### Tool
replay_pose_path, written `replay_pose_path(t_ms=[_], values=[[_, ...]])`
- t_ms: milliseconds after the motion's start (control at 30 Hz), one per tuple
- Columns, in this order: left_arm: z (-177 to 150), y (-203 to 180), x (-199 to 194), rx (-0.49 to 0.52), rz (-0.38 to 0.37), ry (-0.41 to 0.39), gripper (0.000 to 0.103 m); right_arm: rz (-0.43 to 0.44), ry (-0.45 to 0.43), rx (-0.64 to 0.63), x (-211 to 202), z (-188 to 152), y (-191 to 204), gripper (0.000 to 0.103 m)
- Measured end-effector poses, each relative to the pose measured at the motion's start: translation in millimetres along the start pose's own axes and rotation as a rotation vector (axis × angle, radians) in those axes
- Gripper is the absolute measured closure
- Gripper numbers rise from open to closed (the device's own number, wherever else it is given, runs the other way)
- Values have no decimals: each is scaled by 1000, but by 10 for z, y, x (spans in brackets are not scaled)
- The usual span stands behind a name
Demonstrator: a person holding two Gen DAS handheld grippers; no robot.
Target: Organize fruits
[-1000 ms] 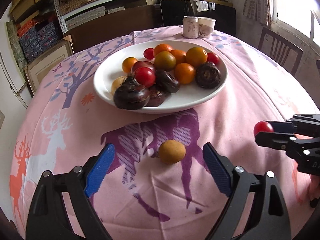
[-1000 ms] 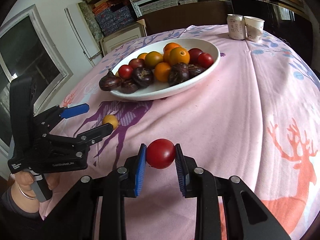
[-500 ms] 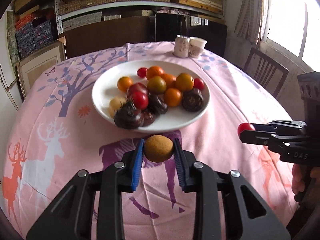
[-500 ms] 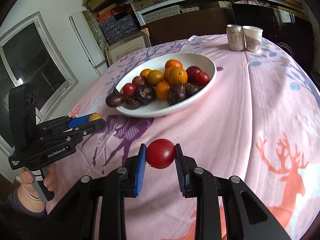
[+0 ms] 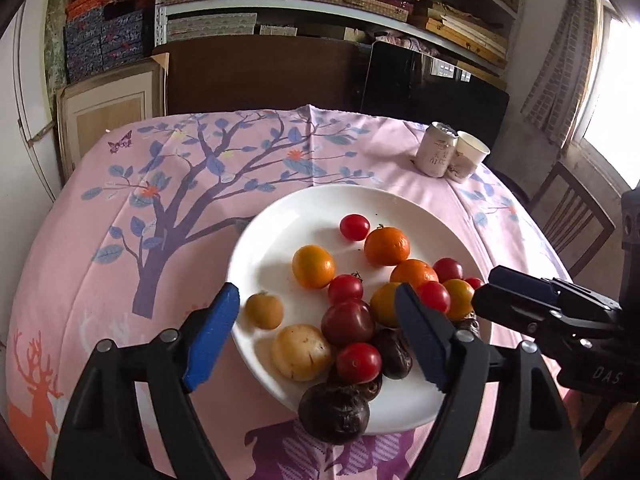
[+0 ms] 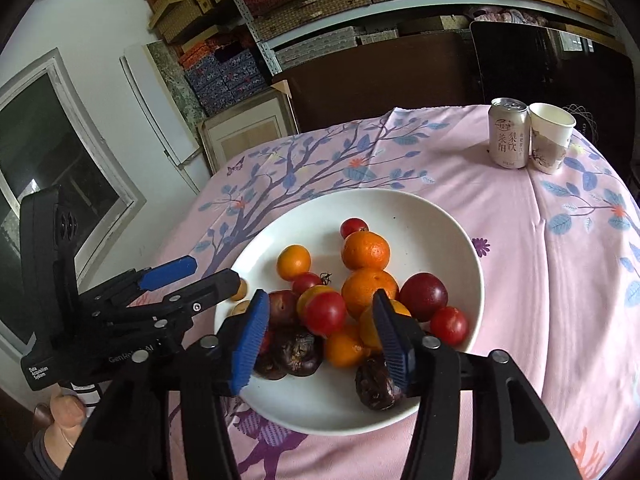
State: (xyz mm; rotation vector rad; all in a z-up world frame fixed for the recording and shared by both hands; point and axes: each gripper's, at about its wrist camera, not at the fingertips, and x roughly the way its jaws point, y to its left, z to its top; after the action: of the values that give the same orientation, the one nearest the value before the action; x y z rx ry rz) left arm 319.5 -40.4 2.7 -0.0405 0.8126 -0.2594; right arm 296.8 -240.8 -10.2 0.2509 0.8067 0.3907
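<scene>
A white plate (image 5: pixel 276 236) on the pink tablecloth holds oranges, red tomatoes, dark passion fruits and yellow-brown fruits. My left gripper (image 5: pixel 320 334) is open above the plate's near left part. A small yellow-brown fruit (image 5: pixel 264 311) lies on the plate's left edge between its fingers. My right gripper (image 6: pixel 316 338) is open above the plate (image 6: pixel 440 220), and a red tomato (image 6: pixel 324 312) rests on the pile between its fingers. The right gripper also shows at the right of the left wrist view (image 5: pixel 516 300).
A drink can (image 6: pixel 509 138) and a paper cup (image 6: pixel 552 136) stand at the table's far right. A wooden chair (image 5: pixel 572 220) is beyond the right edge. Shelves with boxes line the back wall.
Both grippers moved over the plate and opened. The yellow-brown fruit left the left gripper and the red tomato left the right gripper; both now lie on the plate.
</scene>
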Motion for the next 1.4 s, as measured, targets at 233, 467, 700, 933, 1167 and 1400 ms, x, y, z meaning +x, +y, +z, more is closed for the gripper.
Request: replay_pose_path(t_ms=[233,467,700,933,1167,1400], values=[[-670,8,-131,28,56,81,5,-53,-32,28,-358,-668,-75,3],[-1410,-24,-584,-11,55,131,5,-53,-33,7,-797,-1330,26,3],[-1729,-260,-1261,10,226,15,5,-101,-119,-73,-1396,-1554,347,3],[-1988,-486,-1840,47,222,-89,5,-117,-197,-97,-1864,-1736,520,3],[-2115,-569,-2112,41,215,-103,5,-177,-214,-109,-2018,-1848,529,3],[-2123,-584,-2246,39,224,-132,5,-188,-218,-109,-2099,-1935,525,3]])
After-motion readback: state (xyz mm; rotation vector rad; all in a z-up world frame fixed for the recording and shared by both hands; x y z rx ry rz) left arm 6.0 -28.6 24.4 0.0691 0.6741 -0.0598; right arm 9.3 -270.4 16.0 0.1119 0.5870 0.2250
